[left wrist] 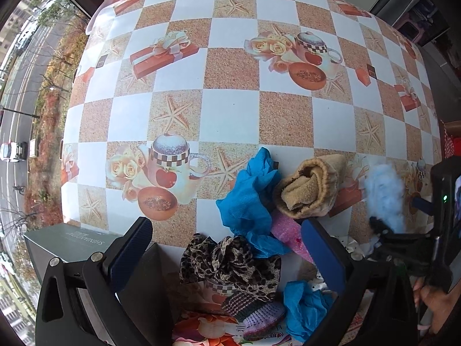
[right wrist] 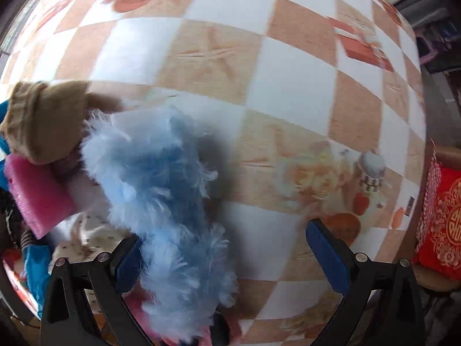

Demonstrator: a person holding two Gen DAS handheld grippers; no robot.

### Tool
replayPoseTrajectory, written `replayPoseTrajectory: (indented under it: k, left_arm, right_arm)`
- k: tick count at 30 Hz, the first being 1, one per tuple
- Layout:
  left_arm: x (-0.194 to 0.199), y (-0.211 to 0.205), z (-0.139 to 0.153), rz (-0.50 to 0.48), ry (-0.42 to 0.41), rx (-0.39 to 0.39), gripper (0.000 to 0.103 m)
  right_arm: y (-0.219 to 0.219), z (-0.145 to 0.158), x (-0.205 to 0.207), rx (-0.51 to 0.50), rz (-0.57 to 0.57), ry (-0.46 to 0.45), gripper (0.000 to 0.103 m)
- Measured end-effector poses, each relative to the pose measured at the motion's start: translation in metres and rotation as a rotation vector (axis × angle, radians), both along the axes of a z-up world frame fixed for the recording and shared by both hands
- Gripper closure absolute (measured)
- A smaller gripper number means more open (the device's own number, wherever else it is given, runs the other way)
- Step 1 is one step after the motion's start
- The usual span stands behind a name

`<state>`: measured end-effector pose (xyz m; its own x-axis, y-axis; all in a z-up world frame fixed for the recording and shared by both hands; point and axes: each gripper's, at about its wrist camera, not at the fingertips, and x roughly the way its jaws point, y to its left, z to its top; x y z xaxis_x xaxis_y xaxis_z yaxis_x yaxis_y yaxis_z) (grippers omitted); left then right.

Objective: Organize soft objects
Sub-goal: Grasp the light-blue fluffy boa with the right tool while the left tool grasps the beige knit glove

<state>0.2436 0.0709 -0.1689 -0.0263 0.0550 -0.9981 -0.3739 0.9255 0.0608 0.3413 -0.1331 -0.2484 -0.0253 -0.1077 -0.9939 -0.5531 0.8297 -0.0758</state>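
Note:
A heap of soft things lies at the near edge of the checkered table (left wrist: 230, 109): a blue cloth (left wrist: 247, 201), a tan rolled sock (left wrist: 311, 184), a leopard scrunchie (left wrist: 230, 262), a pink piece (left wrist: 285, 230), a knitted piece (left wrist: 256, 311) and a fluffy light-blue item (left wrist: 383, 190). My left gripper (left wrist: 227, 242) is open over the heap, its jaws on either side of the scrunchie. My right gripper (right wrist: 224, 248) is open, with the fluffy blue item (right wrist: 161, 190) draped against its left finger (right wrist: 126, 262). The tan sock (right wrist: 43, 124) and pink piece (right wrist: 37, 196) lie to its left.
A grey box (left wrist: 75, 242) stands at the near left of the table. A window with a street view is on the left. A pink plastic lid (left wrist: 121, 3) sits at the far left corner. A red cushion (right wrist: 443, 219) is to the right of the table.

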Motion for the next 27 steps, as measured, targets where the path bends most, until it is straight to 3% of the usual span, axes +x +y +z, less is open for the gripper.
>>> replayPoseTrajectory:
  k: [2, 5, 7, 12, 17, 21, 25, 27]
  left_arm:
    - [0.003, -0.002, -0.005, -0.011, 0.01, 0.007, 0.0]
    - [0.007, -0.003, -0.011, -0.013, 0.041, 0.005, 0.0]
    - [0.011, -0.009, -0.005, -0.029, 0.015, 0.01, 0.0]
    - [0.026, -0.055, 0.015, -0.232, -0.066, 0.109, 0.0]
    - [0.047, -0.094, -0.006, -0.356, -0.06, 0.12, 0.001]
    - [0.056, -0.105, -0.032, -0.393, -0.006, 0.126, 0.016]
    - [0.059, -0.104, -0.05, -0.4, 0.064, 0.13, 0.04]
    - [0.061, -0.103, -0.057, -0.409, 0.083, 0.127, 0.047]
  right_arm:
    - [-0.025, -0.004, 0.017, 0.0, -0.084, 0.016, 0.001]
    - [-0.048, -0.001, 0.03, 0.094, -0.17, 0.059, 0.001]
    - [-0.051, 0.002, 0.032, 0.154, -0.183, 0.078, 0.001]
    - [-0.046, 0.005, 0.03, 0.184, -0.153, 0.063, 0.001]
    - [-0.028, -0.012, 0.019, 0.161, -0.131, 0.049, 0.001]
    - [-0.022, -0.014, 0.012, 0.132, -0.084, -0.006, 0.001]
    - [-0.022, -0.012, 0.007, 0.138, -0.057, -0.007, 0.001]
    - [-0.025, -0.008, -0.003, 0.141, -0.037, -0.015, 0.008]
